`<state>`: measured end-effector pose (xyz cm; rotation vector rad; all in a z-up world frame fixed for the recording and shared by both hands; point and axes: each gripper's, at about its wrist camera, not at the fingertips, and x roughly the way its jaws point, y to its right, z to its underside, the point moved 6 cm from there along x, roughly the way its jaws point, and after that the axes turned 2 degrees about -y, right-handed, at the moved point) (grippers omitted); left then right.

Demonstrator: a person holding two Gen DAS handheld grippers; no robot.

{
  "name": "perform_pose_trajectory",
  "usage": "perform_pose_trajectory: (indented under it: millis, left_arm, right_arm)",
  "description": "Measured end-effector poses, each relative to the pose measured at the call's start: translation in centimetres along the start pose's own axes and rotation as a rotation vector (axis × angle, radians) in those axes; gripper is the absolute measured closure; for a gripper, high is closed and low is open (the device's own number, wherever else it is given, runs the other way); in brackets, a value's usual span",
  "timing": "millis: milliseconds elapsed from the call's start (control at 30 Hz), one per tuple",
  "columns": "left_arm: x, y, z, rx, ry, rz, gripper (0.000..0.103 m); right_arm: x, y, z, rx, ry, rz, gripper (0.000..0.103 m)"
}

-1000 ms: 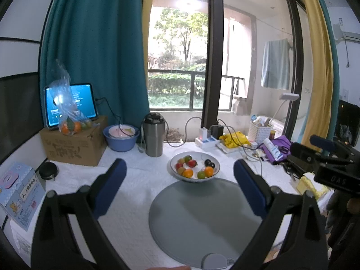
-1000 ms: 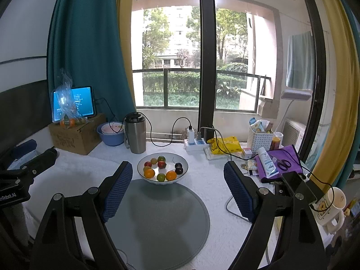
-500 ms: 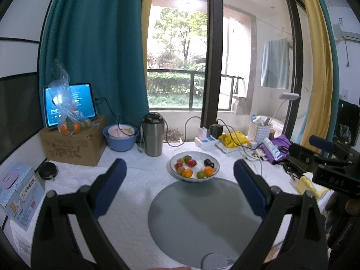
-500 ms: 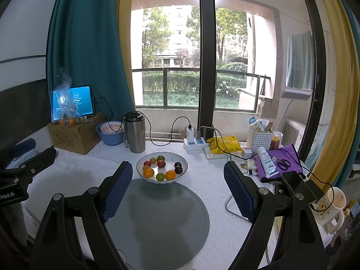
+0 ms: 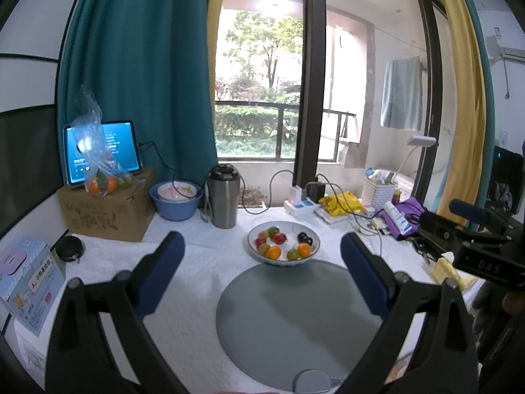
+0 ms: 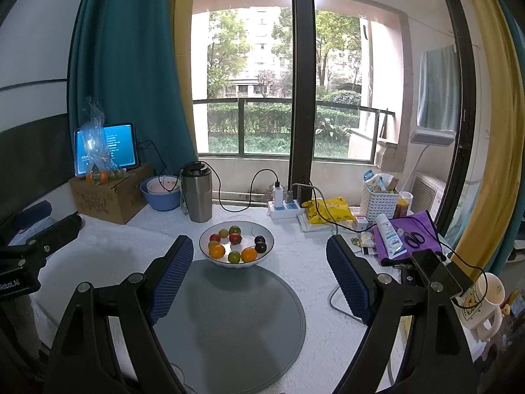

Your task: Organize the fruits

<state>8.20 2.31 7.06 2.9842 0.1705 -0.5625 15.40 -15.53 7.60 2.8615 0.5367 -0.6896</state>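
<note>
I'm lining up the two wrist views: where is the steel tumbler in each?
Left wrist: steel tumbler stands centre-left, up-left of the fruit bowl.
Right wrist: tumbler centre-left, up-left of the bowl.
Shared landmark: blue basin just left of it.

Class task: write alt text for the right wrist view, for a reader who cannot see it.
A white bowl of small mixed fruit sits on a white table at the far edge of a round grey mat. The open right gripper frames it, empty, before a large window.
</note>
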Motion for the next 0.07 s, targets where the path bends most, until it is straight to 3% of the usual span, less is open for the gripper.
perform_pose_trajectory:
  millis: [67]
  left_arm:
    - [-0.08, -0.05, -0.11, -0.008, 0.006, 0.001, 0.006]
  right_arm:
    - [0.2, 0.05, 0.17, 0.0, -0.003, 0.0, 0.017]
